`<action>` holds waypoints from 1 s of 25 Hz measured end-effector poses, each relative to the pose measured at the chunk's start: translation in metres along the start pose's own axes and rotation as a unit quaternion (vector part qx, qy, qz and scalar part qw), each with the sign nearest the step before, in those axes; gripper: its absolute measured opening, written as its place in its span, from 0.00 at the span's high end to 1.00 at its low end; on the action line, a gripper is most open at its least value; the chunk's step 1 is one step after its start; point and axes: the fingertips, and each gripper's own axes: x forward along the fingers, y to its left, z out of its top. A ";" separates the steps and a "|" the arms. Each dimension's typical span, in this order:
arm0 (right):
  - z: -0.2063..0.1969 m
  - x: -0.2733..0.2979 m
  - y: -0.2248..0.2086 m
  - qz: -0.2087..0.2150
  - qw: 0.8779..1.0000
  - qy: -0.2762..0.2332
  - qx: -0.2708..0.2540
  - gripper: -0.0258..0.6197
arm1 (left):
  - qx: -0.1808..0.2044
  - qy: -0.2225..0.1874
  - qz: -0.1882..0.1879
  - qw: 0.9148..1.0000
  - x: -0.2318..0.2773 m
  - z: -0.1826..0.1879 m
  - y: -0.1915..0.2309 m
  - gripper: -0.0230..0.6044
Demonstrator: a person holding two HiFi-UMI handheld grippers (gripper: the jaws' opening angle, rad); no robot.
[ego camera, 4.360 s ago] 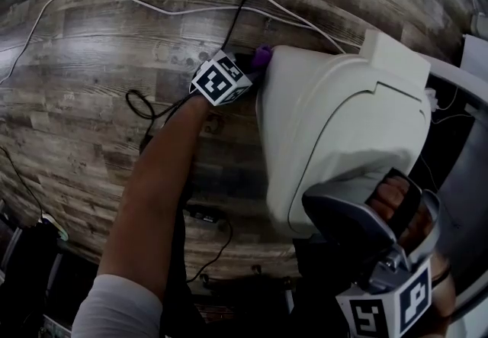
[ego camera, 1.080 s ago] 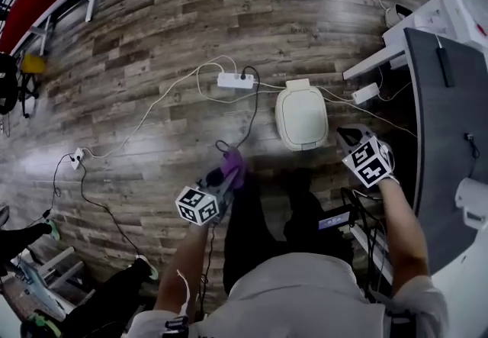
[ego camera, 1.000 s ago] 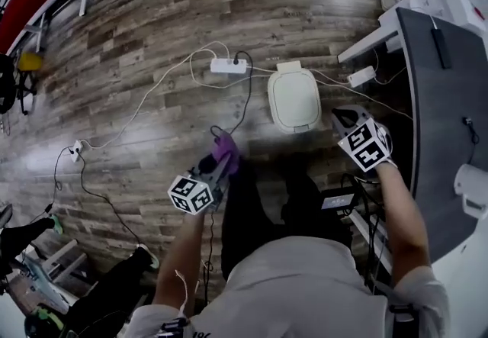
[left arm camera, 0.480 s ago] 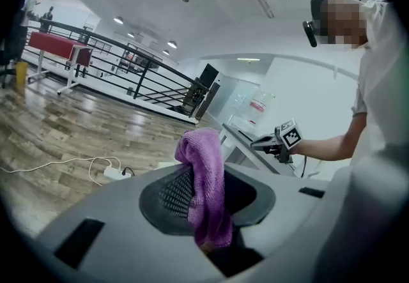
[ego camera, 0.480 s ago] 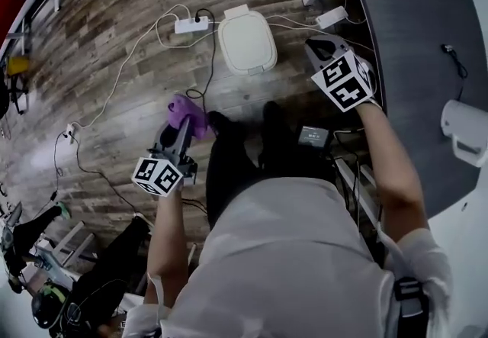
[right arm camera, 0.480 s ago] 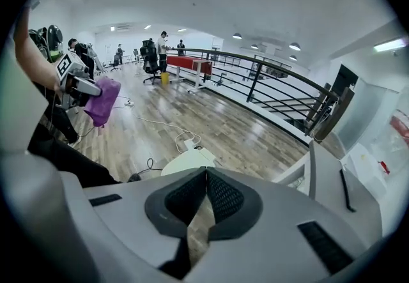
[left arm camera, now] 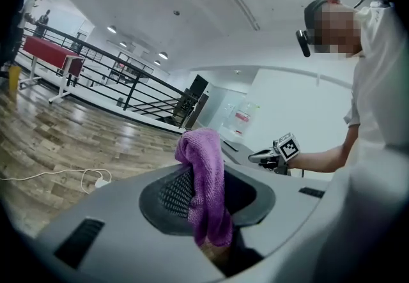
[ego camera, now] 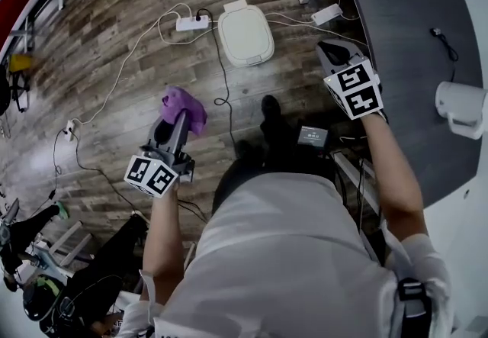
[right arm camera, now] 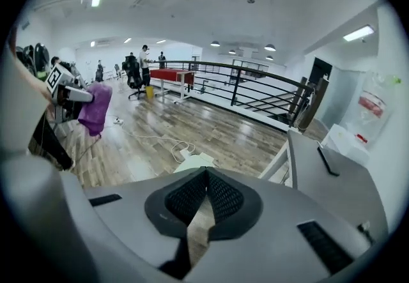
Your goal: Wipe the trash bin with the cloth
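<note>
The left claw (left arm camera: 206,193) is gripping the purple cloth (left arm camera: 204,179), which is bunching up over the jaw tips and hanging in a loose fold. The right claw (right arm camera: 205,179) is holding nothing, and its jaws are pressing together.

Both claws are hanging high above the floor (ego camera: 114,31), so no wiping is happening at this moment. Judging by the scene, the cloth is either being carried to the trash bin (ego camera: 245,35) or away from it.

To wipe well, the person is going to need to:
- lower the left claw so that a broad fold of cloth meets the lid, not the jaw tips
- hold the grip firm so the cloth is not slipping out under the drag
- steady the light bin, perhaps by its far side with the right claw, so it is not sliding across the boards

The cables (ego camera: 122,62) and the power strip (ego camera: 192,23) are lying just beside the bin and are worth avoiding.

The bin is standing closed on the floor, near the leg of the desk (ego camera: 412,46). In the head view it is sitting beyond both claws and between them, well apart from the cloth and somewhat nearer the right claw. In the right gripper view it is showing just above the closed jaw tips, far below.
</note>
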 end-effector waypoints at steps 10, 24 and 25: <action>-0.014 -0.100 0.101 0.013 0.984 -0.061 0.168 0.95 | 0.013 -0.021 -0.084 0.996 -0.070 -0.015 -0.062 0.80; -0.005 -0.211 0.163 0.056 0.963 -0.138 0.226 0.95 | 0.023 -0.052 -0.149 0.987 -0.137 -0.002 -0.158 0.80; -0.001 -0.213 0.162 0.062 0.963 -0.140 0.221 0.95 | 0.025 -0.056 -0.148 0.987 -0.135 0.001 -0.163 0.80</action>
